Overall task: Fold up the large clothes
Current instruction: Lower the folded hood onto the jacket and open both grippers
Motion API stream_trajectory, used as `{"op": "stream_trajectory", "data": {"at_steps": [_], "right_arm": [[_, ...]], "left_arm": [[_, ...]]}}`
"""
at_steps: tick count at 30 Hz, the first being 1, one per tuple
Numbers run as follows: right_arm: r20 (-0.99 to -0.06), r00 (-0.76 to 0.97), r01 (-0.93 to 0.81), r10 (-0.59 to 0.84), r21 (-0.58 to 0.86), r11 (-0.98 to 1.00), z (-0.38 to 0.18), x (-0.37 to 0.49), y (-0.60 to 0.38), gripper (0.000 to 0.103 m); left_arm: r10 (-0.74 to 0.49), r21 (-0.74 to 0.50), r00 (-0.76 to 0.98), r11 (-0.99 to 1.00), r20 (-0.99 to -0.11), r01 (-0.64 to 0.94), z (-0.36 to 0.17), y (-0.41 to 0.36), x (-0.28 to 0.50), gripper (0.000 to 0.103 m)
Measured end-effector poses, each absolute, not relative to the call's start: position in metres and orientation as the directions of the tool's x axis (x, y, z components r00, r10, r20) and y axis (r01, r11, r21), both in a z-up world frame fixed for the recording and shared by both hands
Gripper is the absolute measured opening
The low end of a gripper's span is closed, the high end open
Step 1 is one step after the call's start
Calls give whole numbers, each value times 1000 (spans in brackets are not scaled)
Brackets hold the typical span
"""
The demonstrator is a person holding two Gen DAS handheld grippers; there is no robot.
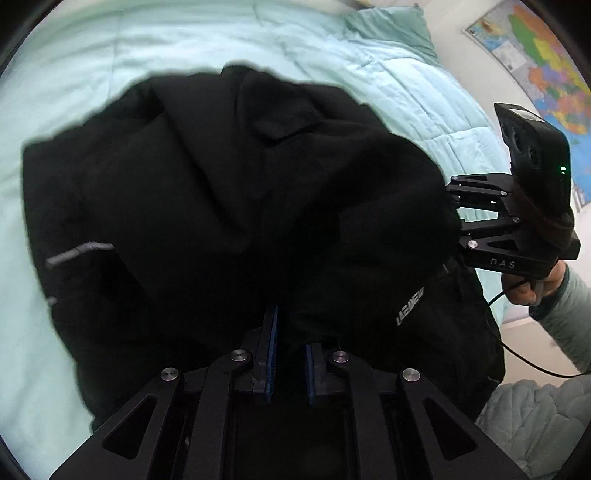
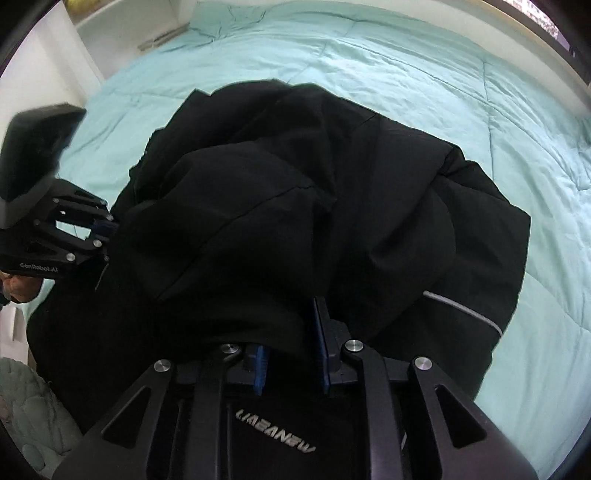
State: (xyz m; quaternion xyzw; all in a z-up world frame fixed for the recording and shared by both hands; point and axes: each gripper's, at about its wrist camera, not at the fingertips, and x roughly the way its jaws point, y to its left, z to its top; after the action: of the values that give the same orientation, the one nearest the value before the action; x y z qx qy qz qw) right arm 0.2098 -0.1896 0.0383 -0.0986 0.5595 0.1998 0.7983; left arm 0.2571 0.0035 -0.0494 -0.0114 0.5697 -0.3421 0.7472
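Observation:
A large black jacket (image 1: 229,192) lies bunched on a mint-green quilted bed; it also fills the right wrist view (image 2: 295,206). It has a white logo (image 1: 410,306) and grey reflective piping (image 2: 461,306). My left gripper (image 1: 290,332) has its blue-padded jaws closed on a fold of the jacket's near edge, the tips buried in cloth. My right gripper (image 2: 291,332) grips another fold of the same edge, fabric draped over its pads. The right gripper shows in the left wrist view (image 1: 454,221), and the left gripper in the right wrist view (image 2: 107,232).
The mint quilt (image 2: 443,81) spreads around the jacket. A pillow (image 1: 391,29) lies at the bed's far end. A colourful wall map (image 1: 535,62) hangs at the right. A white wall and ledge (image 2: 122,26) stand beyond the bed.

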Motion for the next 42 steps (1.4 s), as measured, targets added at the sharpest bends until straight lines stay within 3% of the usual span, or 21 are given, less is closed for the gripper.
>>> {"op": "stream_trajectory", "data": {"at_steps": [3,5,8,10,11,13,16,19,22,26,28,31,36,40,42], "right_arm": [[-920,322,-431,222,66,900,69,215,-194,31],[-907,351,-429,233,65,901,91,219,-204,32],[-882,396,-415,256,77,907,126,225,-217,35],[-843,449,-408,296,102,908,152,229,-222,44],[-813,483,-407,326,121,906,166,233,-223,55],[-763,538,-390,358,152,908,184,248,-221,60],[-774,537,-298,335,197,934,178,289,-209,60],[-854,416,-196,313,253,948,126,322,-196,60],[-904,278,-160,324,289,944,69,306,-189,58],[-958,123,-164,261,239,957,-10,246,-194,58],[-955,132,-136,265,248,959,-34,225,-200,58],[-962,154,-147,226,204,968,-32,224,-195,58],[-949,155,-176,275,248,953,4,214,-200,59],[-893,258,-197,369,325,925,54,200,-201,59],[-887,302,-210,350,296,932,65,199,-193,59]], "left_arm": [[-512,-352,155,750,-845,561,-11,8,255,16],[-534,-365,112,702,-838,612,13,12,250,23],[-619,-396,117,624,-776,673,56,29,240,23],[-676,-398,159,590,-720,703,84,39,243,26],[-696,-402,182,585,-694,704,94,41,248,33],[-731,-433,234,596,-641,676,106,45,276,44],[-747,-535,298,645,-595,546,90,44,325,45],[-730,-622,277,680,-625,389,42,38,362,43],[-737,-676,122,664,-665,320,-18,30,344,43],[-591,-555,34,773,-806,307,-82,21,292,43],[-595,-566,52,785,-802,253,-108,26,277,43],[-623,-604,86,778,-778,171,-102,35,280,39],[-599,-545,142,786,-788,291,-51,30,254,37],[-701,-632,151,699,-696,335,-23,30,227,37],[-698,-636,156,706,-699,310,-28,26,222,37]]}}
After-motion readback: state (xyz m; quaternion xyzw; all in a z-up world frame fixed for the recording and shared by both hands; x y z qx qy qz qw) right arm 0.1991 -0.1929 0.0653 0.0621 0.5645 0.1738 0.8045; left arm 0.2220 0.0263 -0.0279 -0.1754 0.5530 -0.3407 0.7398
